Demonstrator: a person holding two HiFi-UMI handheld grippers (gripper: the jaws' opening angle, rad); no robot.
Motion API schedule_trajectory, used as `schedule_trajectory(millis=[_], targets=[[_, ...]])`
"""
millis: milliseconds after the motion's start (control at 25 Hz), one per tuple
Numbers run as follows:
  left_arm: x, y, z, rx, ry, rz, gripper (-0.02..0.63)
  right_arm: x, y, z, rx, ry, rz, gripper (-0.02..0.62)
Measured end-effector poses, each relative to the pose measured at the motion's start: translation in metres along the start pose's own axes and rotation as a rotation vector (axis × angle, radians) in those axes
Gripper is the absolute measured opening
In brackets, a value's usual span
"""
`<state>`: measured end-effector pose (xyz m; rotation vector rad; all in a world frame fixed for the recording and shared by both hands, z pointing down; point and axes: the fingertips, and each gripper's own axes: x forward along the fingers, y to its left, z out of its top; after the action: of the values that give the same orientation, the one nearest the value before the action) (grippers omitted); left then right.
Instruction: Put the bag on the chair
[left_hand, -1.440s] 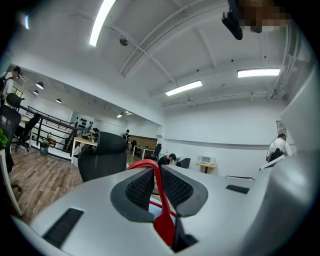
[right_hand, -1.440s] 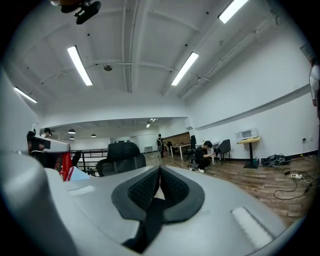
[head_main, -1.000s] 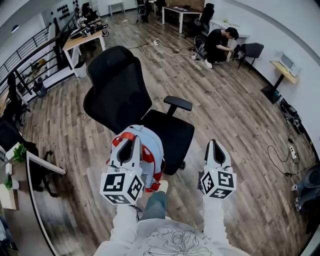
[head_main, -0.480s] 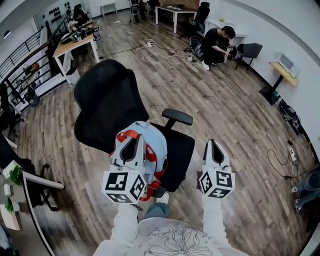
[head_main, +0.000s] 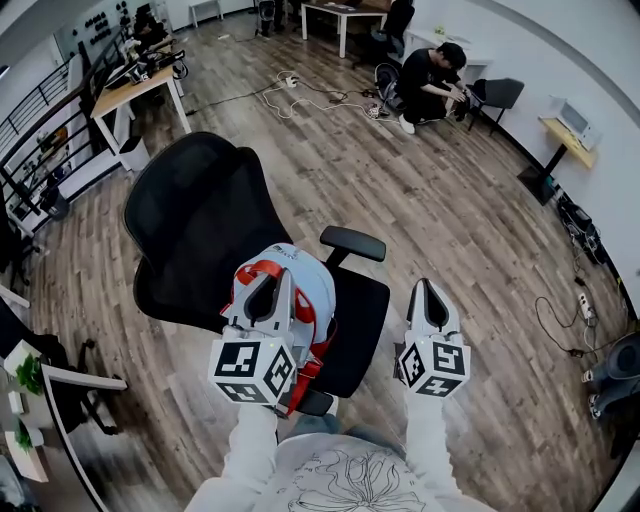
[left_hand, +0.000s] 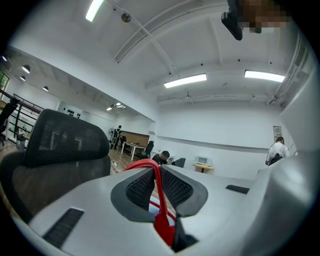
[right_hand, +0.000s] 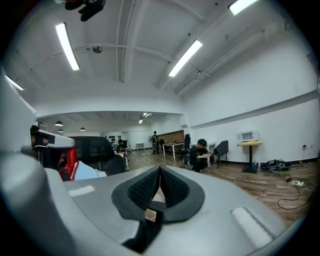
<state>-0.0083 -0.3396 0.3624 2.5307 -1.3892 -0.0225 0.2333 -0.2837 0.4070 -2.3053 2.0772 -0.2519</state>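
Red strap (left_hand: 158, 200) pinched between jaws of left gripper (head_main: 270, 290). Pale-blue bag (head_main: 312, 285) hangs from it, centre-low in head view, over seat of black chair (head_main: 200, 215); contact with seat unclear. Since one second ago: chair shifted down-left in frame, closer under bag. Right gripper (head_main: 428, 296) at lower right, jaws together, empty. Judgement: approach nearly done, lowering and release remain.

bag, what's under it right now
The bag hangs by its red strap from the left gripper, over the black chair seat. The seat shows past the bag's right edge. The part directly beneath is covered, so whether the bag touches it cannot be told.
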Motion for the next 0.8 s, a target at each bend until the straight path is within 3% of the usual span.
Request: schedule_trajectory(millis=[360, 800], targets=[[0.040, 0.012, -0.035, -0.035, 0.078, 0.003, 0.044, 0.035, -0.007, -0.018, -0.006, 0.048, 0.004, 0.012], [0.079, 0.040, -0.118, -0.180, 0.249, 0.073, 0.040, 0.082, -0.008, -0.051, -0.020, 0.155, 0.070, 0.012]])
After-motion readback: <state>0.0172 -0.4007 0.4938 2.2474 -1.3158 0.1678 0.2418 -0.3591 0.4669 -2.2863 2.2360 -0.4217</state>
